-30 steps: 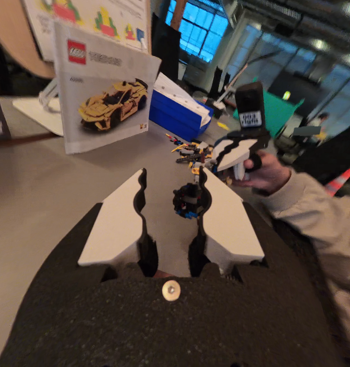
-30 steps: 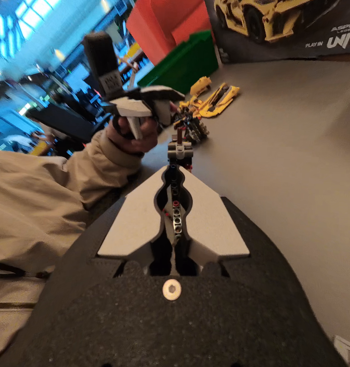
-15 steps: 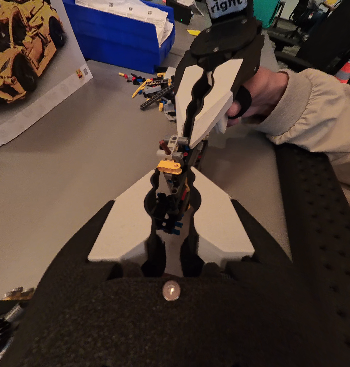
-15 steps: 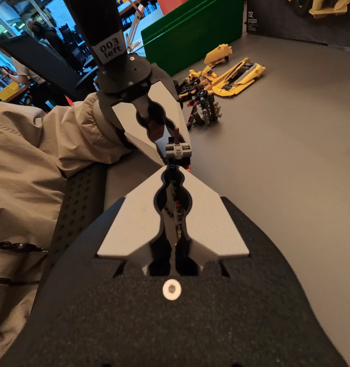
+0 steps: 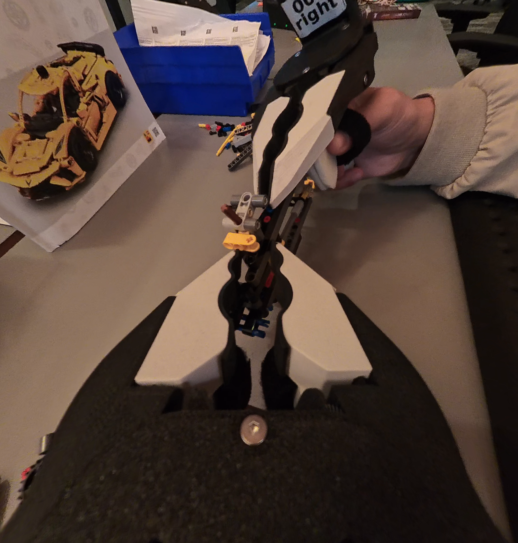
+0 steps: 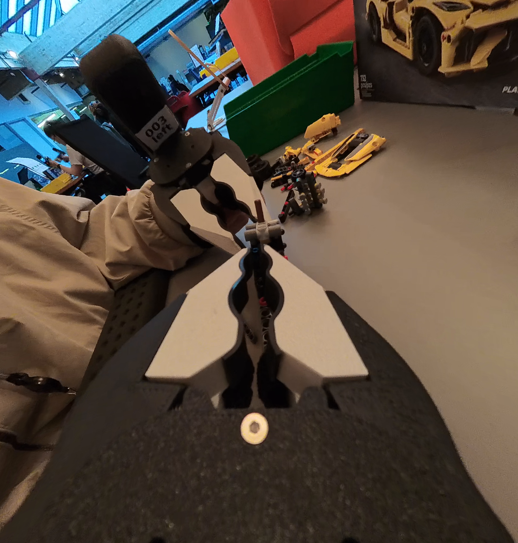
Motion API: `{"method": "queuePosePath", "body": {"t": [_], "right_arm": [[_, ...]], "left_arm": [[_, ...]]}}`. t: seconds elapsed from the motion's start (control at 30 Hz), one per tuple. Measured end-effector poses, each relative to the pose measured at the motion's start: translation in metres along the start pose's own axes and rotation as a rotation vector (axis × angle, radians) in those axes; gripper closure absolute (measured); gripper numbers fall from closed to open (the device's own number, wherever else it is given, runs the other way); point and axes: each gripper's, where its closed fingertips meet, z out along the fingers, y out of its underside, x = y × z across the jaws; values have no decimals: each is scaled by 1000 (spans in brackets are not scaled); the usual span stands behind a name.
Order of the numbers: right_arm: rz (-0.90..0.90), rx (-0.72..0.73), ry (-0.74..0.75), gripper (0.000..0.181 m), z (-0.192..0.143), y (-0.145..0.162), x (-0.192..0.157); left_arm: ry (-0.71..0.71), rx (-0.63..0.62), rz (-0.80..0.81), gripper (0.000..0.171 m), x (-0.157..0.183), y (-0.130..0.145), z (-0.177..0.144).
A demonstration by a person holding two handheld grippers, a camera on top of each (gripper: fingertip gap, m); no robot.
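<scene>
In the left wrist view my left gripper (image 5: 256, 255) is shut on a black brick-built assembly (image 5: 253, 282) with blue pins at its near end. A yellow piece (image 5: 240, 242) and a grey connector (image 5: 246, 211) with a brown axle stick out past the fingertips. My right gripper (image 5: 266, 199) comes down from above and is shut on the far end of the same assembly. In the right wrist view my right gripper (image 6: 256, 249) is shut on the thin black beam (image 6: 260, 282), with the grey connector (image 6: 262, 230) at its tips. The left gripper (image 6: 246, 214) is just beyond it.
A booklet with a yellow car picture (image 5: 55, 132), a blue bin of papers (image 5: 199, 76) and loose pieces (image 5: 231, 135) lie ahead on the grey table. A green bin (image 6: 290, 100), yellow body panels (image 6: 346, 150), a small dark assembly (image 6: 304, 194) and a car box (image 6: 443, 50) are farther off. My left and right fingertips are right by each other.
The two grippers came together over the table. My left gripper's fingers closed from wide apart onto the black assembly. My right gripper stayed shut on its beam.
</scene>
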Motion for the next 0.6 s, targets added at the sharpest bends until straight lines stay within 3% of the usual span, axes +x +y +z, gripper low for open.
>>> {"method": "queuePosePath", "body": {"t": [0.07, 0.17, 0.23, 0.3, 0.37, 0.5, 0.6], "right_arm": [[43, 79, -34, 181, -3, -10, -3], [44, 113, -57, 181, -3, -14, -3], [171, 468, -203, 181, -38, -72, -12], [50, 401, -98, 181, -48, -78, -6], [15, 450, -103, 181, -66, -89, -15], [18, 357, -5, 181, -75, -70, -5], [-192, 90, 100, 181, -61, -40, -6]], "left_arm": [[-4, 38, -2, 152, -1, -8, -3], [-7, -2, 24, 151, 2, -2, 0], [-5, -102, 110, 155, 14, 20, 13], [-63, -78, 130, 156, 16, 10, 20], [-69, -86, 122, 156, 14, 7, 24], [-58, -73, 40, 156, 7, 10, 22], [-75, -53, -13, 156, -3, 8, 14]]}}
